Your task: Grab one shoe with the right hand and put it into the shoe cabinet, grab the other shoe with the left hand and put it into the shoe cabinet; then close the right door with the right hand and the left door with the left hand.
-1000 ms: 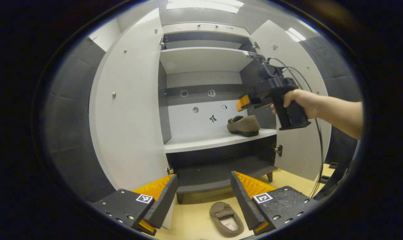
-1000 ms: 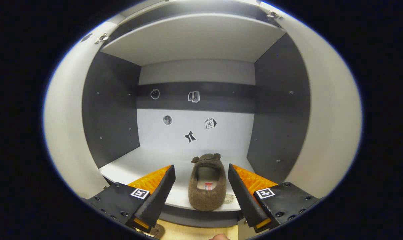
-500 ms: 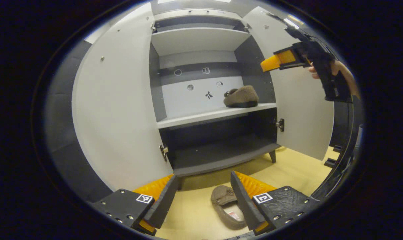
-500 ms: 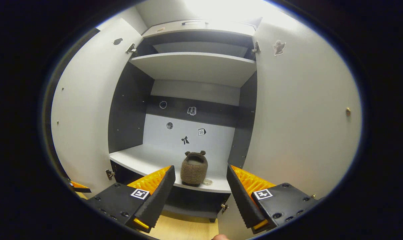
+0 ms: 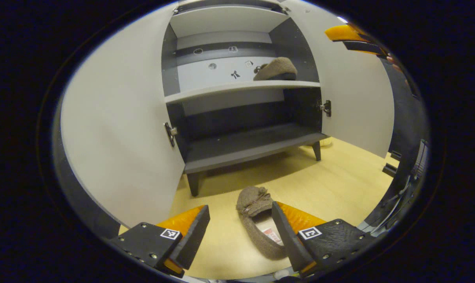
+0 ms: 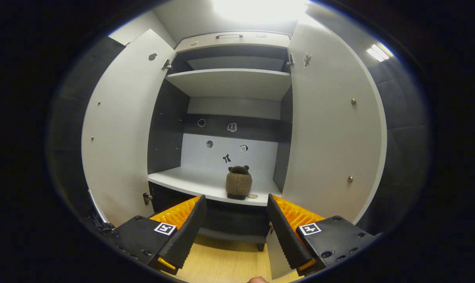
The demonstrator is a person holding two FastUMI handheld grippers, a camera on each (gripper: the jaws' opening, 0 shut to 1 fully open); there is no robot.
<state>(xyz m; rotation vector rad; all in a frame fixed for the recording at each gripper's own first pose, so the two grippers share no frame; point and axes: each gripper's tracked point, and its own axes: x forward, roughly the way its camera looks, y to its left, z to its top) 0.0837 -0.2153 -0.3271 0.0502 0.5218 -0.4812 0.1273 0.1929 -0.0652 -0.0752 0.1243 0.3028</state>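
Recording booth: dark padded walls (image 6: 398, 129), shoe cabinet (image 6: 229, 82), wood-look floor (image 5: 339, 184).

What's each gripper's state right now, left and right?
Left gripper: open, empty, above the shoe on the floor.
Right gripper: open, empty, facing the shoe on the shelf.

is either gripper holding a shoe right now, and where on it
Neither. The left gripper is open above the shoe on the floor, not gripping it. The right gripper is open, back from the shoe on the shelf.
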